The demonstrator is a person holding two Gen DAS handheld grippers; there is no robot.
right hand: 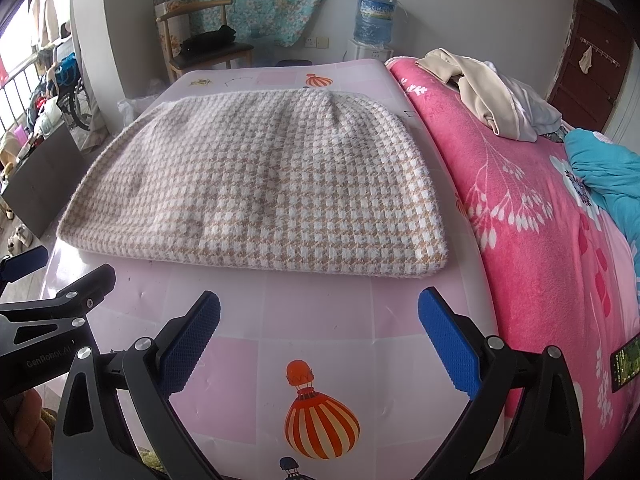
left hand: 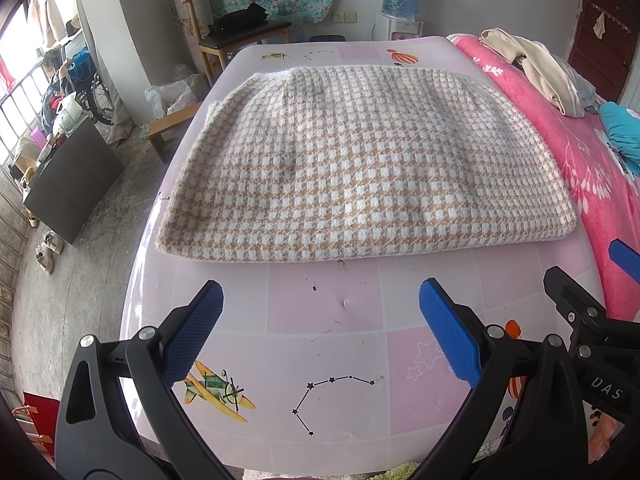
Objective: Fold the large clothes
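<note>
Blue-padded fingers of the left tool stood wide apart in the foreground of the left wrist view, gripping nothing, over the pink patterned counter. Between and below them lay a printed airplane and a dotted constellation on the counter's covering. At the right edge of that view part of the right tool showed, black-framed with a blue pad.

From the right wrist view, the right tool was likewise spread apart and empty, above a printed striped balloon. The left tool's black frame reached in from the left edge.

Beyond both tools, well apart from their fingertips, lay the checked garment, a fuzzy tan-and-white piece folded into a broad flat rectangle. It rested on the middle of the counter, its thick near edge running across the view and its far edge close to the counter's far end.

Just beside the counter on the right was a bed with a pink flowered blanket. On it lay a heap of beige clothes and a teal cloth; a phone sat near its near edge. Behind the counter stood a wooden chair with dark items on its seat, and a water dispenser against the wall.
</note>
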